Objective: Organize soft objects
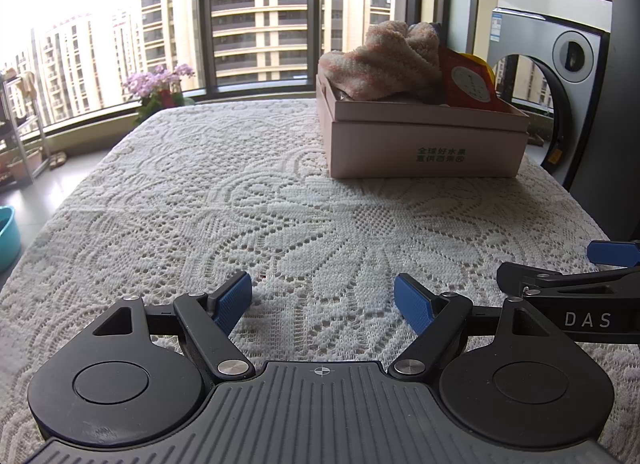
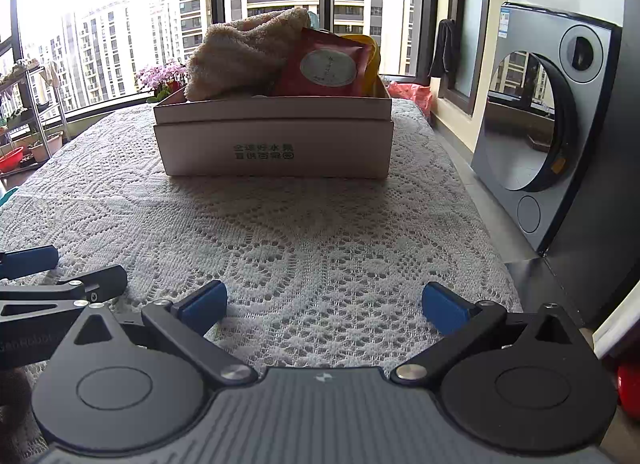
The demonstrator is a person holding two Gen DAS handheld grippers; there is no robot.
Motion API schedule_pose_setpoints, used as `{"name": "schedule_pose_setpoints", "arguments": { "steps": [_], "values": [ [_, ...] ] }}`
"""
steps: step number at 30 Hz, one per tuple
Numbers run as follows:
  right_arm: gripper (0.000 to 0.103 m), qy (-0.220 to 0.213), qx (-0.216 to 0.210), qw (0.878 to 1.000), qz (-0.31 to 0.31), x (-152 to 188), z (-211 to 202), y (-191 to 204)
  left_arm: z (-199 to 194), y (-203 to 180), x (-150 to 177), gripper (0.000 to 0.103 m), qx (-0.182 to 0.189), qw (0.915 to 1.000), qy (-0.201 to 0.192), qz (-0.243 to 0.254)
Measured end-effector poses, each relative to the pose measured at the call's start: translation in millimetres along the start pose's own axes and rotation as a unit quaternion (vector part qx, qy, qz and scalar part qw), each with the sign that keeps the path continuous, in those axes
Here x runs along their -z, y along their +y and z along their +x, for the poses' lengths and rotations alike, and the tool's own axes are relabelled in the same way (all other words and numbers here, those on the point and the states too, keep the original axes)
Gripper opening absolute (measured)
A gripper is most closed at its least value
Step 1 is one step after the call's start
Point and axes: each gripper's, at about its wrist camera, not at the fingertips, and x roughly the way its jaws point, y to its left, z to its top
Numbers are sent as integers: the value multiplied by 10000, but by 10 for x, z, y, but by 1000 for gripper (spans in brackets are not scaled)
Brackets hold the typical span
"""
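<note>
Both grippers, left gripper [image 1: 322, 300] and right gripper [image 2: 324, 306], hovered spread and empty; fluffy towel [image 1: 380, 60] and red pouch [image 2: 326, 68] sat piled in the pink box [image 2: 276, 144]. Looked finished, or 1 reach pending.

The left tool [image 1: 323, 298] is held tilted downward, its jaws spread wide and empty. The right tool [image 2: 324, 304] is held alongside it, likewise spread and empty.

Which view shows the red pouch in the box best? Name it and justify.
The right wrist view: the red pouch faces the camera, its round label whole. In the left wrist view the red pouch appears at an angle behind the box rim, beside the towel.
</note>
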Motion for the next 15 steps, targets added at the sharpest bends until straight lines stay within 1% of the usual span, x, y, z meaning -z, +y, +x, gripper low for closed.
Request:
{"name": "schedule_pose_setpoints", "arguments": {
  "steps": [15],
  "values": [
    [103, -2, -15, 10000, -7, 1, -3, -10, 5, -1, 2, 84, -5, 10000, 4, 3]
  ]
}}
